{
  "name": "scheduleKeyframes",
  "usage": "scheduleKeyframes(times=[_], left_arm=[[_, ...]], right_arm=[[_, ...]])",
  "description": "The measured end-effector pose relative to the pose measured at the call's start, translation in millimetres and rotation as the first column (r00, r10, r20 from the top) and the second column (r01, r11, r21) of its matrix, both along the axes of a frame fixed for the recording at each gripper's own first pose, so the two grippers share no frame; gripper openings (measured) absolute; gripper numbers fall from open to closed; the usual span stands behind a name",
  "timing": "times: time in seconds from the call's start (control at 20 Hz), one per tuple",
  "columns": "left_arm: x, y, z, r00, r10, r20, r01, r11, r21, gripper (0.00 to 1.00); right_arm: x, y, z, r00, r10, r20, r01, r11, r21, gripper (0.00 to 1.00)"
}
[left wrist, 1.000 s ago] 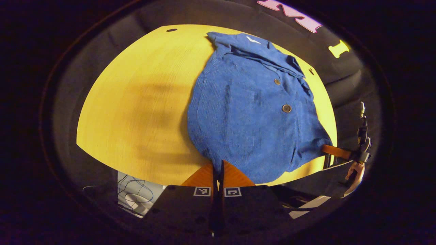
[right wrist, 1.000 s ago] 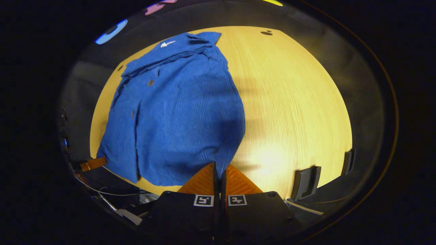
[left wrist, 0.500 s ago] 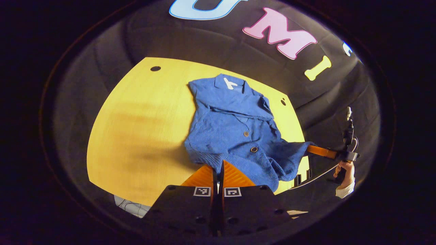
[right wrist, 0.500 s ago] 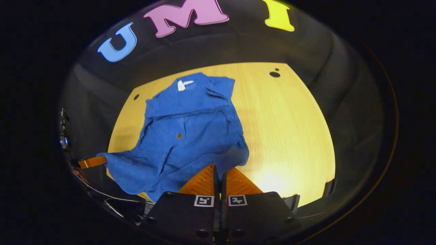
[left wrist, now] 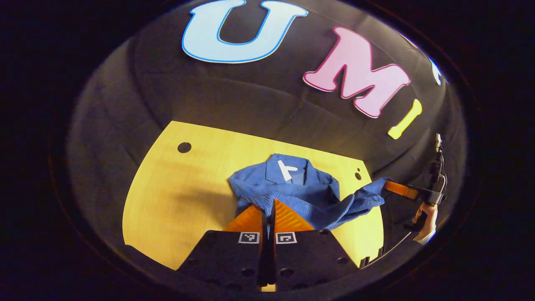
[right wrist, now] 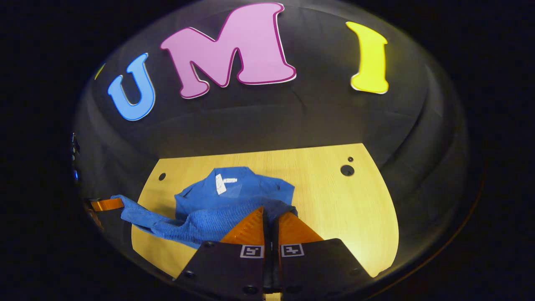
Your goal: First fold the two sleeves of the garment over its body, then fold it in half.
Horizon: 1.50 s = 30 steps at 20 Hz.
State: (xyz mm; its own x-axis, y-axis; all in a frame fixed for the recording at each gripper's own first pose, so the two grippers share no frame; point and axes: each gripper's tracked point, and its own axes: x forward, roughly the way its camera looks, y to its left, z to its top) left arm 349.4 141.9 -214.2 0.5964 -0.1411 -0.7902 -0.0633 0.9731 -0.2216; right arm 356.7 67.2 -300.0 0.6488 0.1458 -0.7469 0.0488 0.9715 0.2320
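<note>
Nearest in the left gripper view, the left gripper [left wrist: 268, 209] has its orange fingers pinched together on the hem of the blue garment [left wrist: 292, 188]; in the right gripper view the right gripper [right wrist: 271, 217] is clamped the same way on the hem's other corner, both raised above the yellow bench [left wrist: 175, 200] and aimed toward the collar. The cloth is soft, light and limp: it sags between the two grips, so the hem corners look like the sound hold, kept level and taut. Beyond, the collar end [right wrist: 234, 184] lies on the bench with its white tag up. Farther off, a hand [left wrist: 424, 217] holds the right gripper low, fingers pointing inward
</note>
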Motion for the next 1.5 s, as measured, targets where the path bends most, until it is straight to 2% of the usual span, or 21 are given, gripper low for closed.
scheduleKeyframes(times=[0.1, 0.2, 0.3, 0.45, 0.6, 0.65, 0.7, 0.8, 0.85, 1.0, 1.15, 1.3, 1.5], left_arm=[[38.7, 20.7, -34.9, 0.995, 0.096, -0.023, -0.094, 0.994, 0.059, 0.0], [66.5, 34.4, -73.8, 0.989, 0.14, -0.05, -0.129, 0.976, 0.176, 0.0], [77.6, 25.6, -101.0, 0.986, 0.141, -0.089, -0.116, 0.964, 0.238, 0.0], [85.2, -1.7, -99.1, 0.989, 0.086, -0.118, -0.044, 0.946, 0.322, 0.0], [95.2, -21.2, -102.2, 0.989, 0.078, -0.126, -0.03, 0.936, 0.351, 0.06], [101.7, -15.0, -111.7, 0.988, 0.09, -0.126, -0.036, 0.924, 0.38, 0.07], [104.6, -12.4, -117.2, 0.988, 0.096, -0.124, -0.04, 0.917, 0.397, 0.28], [112.6, -4.5, -110.5, 0.99, 0.131, -0.051, -0.096, 0.893, 0.44, 0.7], [115.1, -1.9, -102.4, 0.991, 0.133, -0.019, -0.112, 0.893, 0.436, 0.75], [115.0, -22.0, -81.7, 0.998, 0.067, 0.021, -0.07, 0.926, 0.371, 0.85], [111.9, -43.6, -34.0, 0.987, 0.032, 0.156, -0.086, 0.931, 0.354, 0.85], [93.1, -72.4, 23.0, 0.961, -0.028, 0.277, -0.069, 0.94, 0.335, 0.85], [51.5, -114.3, 91.2, 0.907, -0.105, 0.407, -0.021, 0.955, 0.294, 0.85]], right_arm=[[38.0, 6.7, -50.8, 0.999, -0.006, -0.043, 0.006, 1.0, 0.008, 0.01], [65.3, 16.2, -98.0, 0.995, 0.006, -0.103, -0.002, 0.999, 0.038, 0.0], [87.4, 19.0, -133.2, 0.99, 0.014, -0.138, -0.008, 0.999, 0.046, 0.0], [104.0, 21.3, -171.7, 0.981, -0.005, -0.192, 0.026, 0.994, 0.104, 0.01], [111.5, 13.8, -207.6, 0.966, -0.044, -0.256, 0.08, 0.988, 0.132, 0.07], [118.3, 12.1, -210.5, 0.969, -0.06, -0.241, 0.095, 0.986, 0.138, 0.17], [124.9, 11.8, -203.4, 0.975, -0.069, -0.213, 0.105, 0.982, 0.159, 0.19], [140.4, 7.9, -183.9, 0.988, -0.089, -0.126, 0.111, 0.977, 0.182, 0.72], [144.6, 2.1, -172.5, 0.993, -0.094, -0.074, 0.105, 0.98, 0.17, 0.98], [147.9, -11.0, -131.7, 0.996, -0.052, 0.079, 0.046, 0.996, 0.071, 0.98], [135.4, -0.1, -83.6, 0.98, 0.047, 0.194, -0.043, 0.999, -0.025, 0.98], [112.2, 14.9, -27.6, 0.95, 0.126, 0.287, -0.111, 0.991, -0.069, 0.98], [56.1, 20.1, 47.5, 0.908, 0.132, 0.398, -0.103, 0.99, -0.095, 0.98]])
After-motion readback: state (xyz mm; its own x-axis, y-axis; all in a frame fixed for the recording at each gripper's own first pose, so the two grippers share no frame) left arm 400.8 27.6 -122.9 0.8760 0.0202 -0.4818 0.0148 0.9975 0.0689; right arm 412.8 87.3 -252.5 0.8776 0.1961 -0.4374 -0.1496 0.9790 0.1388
